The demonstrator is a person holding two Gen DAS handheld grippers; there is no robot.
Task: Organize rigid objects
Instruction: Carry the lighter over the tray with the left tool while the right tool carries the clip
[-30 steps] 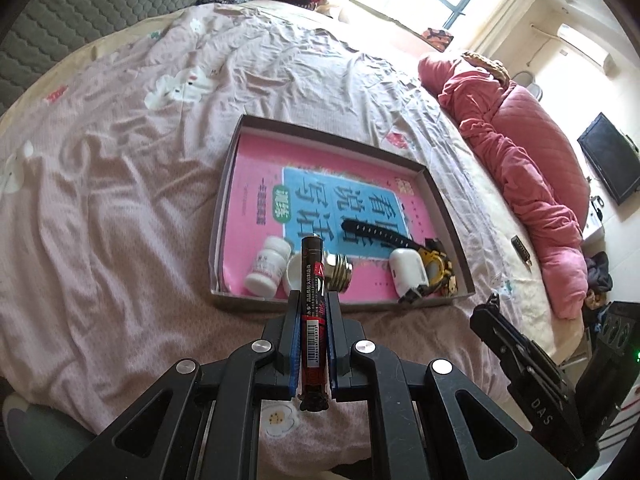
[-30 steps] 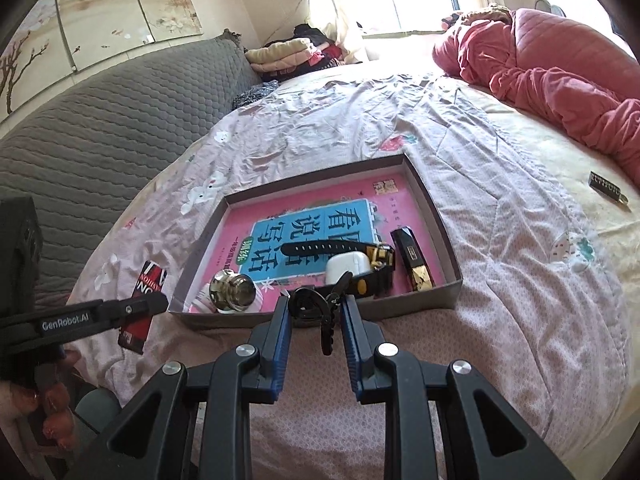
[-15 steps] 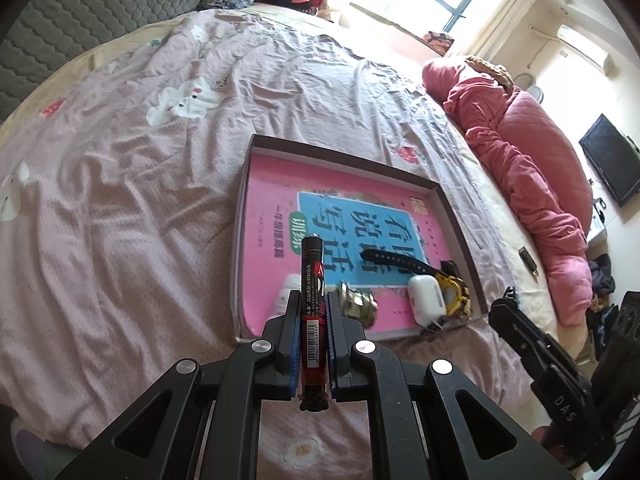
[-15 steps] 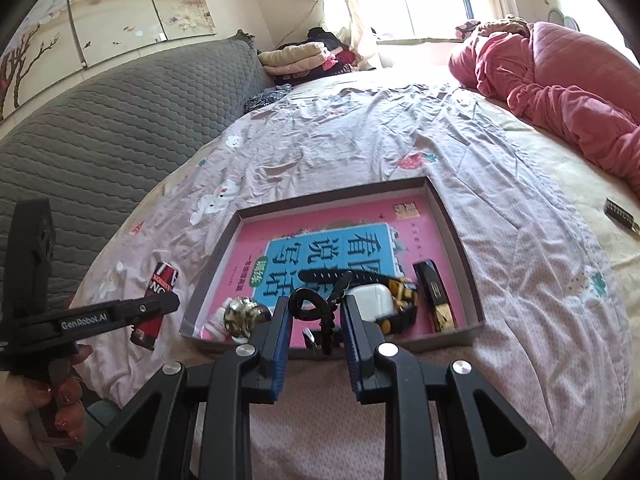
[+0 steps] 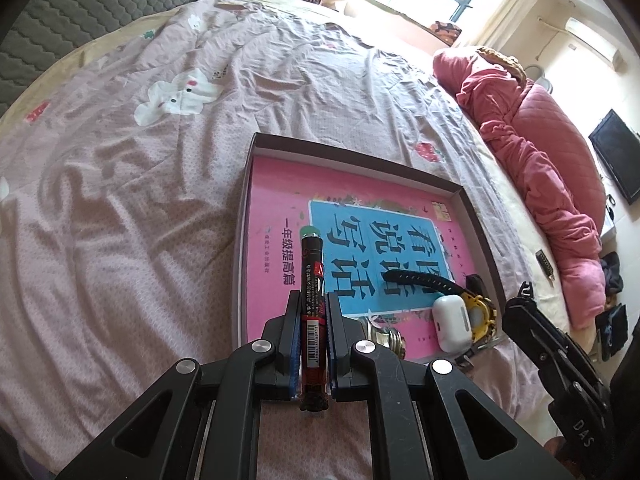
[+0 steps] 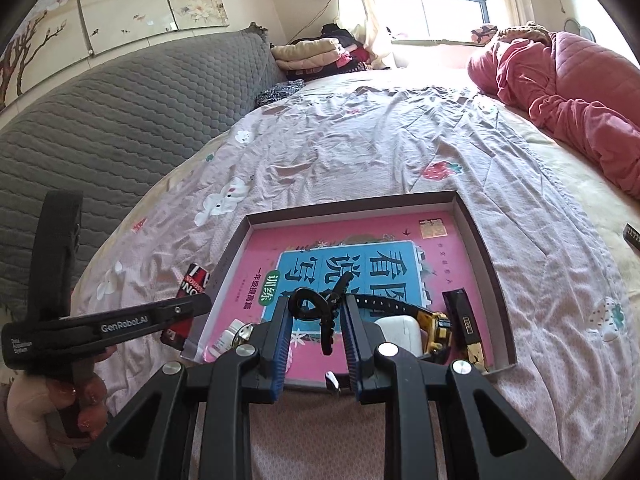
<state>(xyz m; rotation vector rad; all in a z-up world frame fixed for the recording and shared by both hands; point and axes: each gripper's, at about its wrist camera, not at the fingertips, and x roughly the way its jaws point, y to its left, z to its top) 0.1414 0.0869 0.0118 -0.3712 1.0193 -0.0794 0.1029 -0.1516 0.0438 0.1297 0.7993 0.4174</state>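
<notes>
Grippers level over tray (image 5: 476, 216): left (image 5: 313, 300) clamps lighter (image 5: 312, 280), right (image 6: 316, 312) pinches hair clip (image 6: 320, 312).

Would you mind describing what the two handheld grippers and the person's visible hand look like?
Both grippers are matte black, with angular linkage arms, silver pivot screws and blue-padded fingers. The left gripper reads "GenRobot.AI" in white on its side, seen from the right wrist view. The right gripper shows white letters "DAS" on its side in the left wrist view. The left hand is bare, with reddish-painted nails. No cables show.
</notes>
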